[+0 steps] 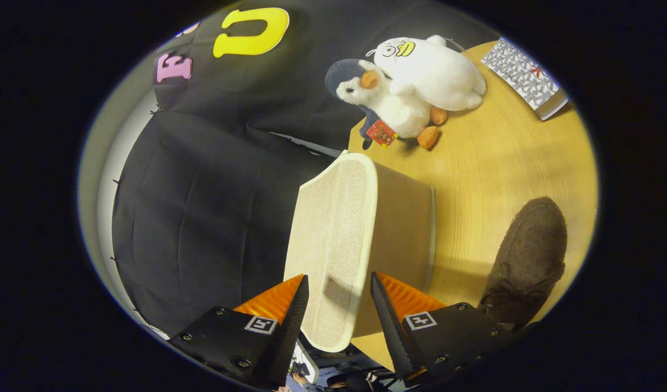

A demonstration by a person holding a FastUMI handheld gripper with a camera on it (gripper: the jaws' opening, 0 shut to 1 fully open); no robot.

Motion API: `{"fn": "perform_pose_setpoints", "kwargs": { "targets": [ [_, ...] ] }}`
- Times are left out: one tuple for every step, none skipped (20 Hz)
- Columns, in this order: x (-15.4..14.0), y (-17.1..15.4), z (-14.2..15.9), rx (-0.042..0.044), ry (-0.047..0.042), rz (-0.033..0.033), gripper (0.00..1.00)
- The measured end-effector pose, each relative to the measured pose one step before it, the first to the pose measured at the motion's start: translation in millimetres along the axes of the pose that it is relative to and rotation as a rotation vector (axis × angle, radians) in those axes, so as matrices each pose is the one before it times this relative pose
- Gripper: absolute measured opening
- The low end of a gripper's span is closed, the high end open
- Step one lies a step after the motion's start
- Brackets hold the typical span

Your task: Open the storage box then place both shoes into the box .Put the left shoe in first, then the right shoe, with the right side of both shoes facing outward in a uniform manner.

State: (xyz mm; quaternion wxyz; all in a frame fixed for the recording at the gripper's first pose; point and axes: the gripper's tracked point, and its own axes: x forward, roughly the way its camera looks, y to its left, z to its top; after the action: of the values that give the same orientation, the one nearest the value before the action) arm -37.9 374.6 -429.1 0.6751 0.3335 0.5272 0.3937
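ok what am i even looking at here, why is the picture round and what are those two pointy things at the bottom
The picture comes from a fisheye camera mounted on a handheld gripper, a two-finger tool a person carries, so the view bends into a round shape. The two pointy things are its jaws, seen from behind. They sit on either side of the beige mesh lid of a fabric storage box; whether both press on it I cannot tell. The box rests on a wooden table. A brown fuzzy shoe lies beside the box. Beyond the box are a penguin plush, a white plush leaning on it, and a patterned book.
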Motion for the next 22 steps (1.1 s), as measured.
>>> {"fn": "perform_pose_setpoints", "kwargs": {
  "targets": [
    [-0.42,3.01,5.05,0.00895,-0.00828,0.02506,0.44],
    [-12.54,2.18,5.62,0.02788,-0.00886,0.01224,0.18],
    [12.65,1.72,-4.14,0.02541,0.00321,0.0072,0.05],
    [-2.42,2.48,0.11,-0.00387,0.00591,0.0032,0.05],
    [-0.46,2.91,-0.31,-0.01452,0.00081,0.00025,0.05],
    [-0.87,2.53,0.39,-0.01299,0.00107,-0.00699,0.04],
    [-0.32,2.55,-0.04,-0.0072,-0.00271,-0.00418,0.04],
    [-0.78,5.47,2.96,0.00064,-0.00586,0.00349,0.04],
    [-1.17,7.31,1.5,0.00188,-0.00643,0.00265,0.04],
    [-1.93,8.77,5.24,-0.00787,-0.01089,-0.0026,0.04],
    [-1.9,9.31,2.22,-0.01786,-0.00505,-0.01468,0.04],
    [-2.34,10.0,4.14,-0.0184,-0.00875,-0.02183,0.04],
    [-0.57,14.73,2.94,-0.02034,-0.00337,-0.01099,0.04],
    [-0.11,15.49,4.08,-0.01826,-0.00264,-0.00612,0.04],
    [0.22,15.64,2.9,-0.0223,-0.00318,-0.01178,0.04],
    [1.38,15.3,5.45,-0.02827,-0.00722,-0.01228,0.04],
    [1.37,15.92,3.47,-0.03186,-0.00814,-0.01484,0.04],
    [4.01,15.97,5.09,-0.02987,-0.00674,-0.00827,0.04],
    [5.23,15.79,1.63,-0.02409,0.00096,-0.00728,0.05],
    [7.74,16.85,3.22,-0.02097,0.0024,0.00268,0.05],
    [11.16,15.67,0.81,-0.0162,0.00619,0.00129,0.05],
    [11.67,15.23,0.34,-0.01514,0.00441,-0.00121,0.06]
  ]
}}
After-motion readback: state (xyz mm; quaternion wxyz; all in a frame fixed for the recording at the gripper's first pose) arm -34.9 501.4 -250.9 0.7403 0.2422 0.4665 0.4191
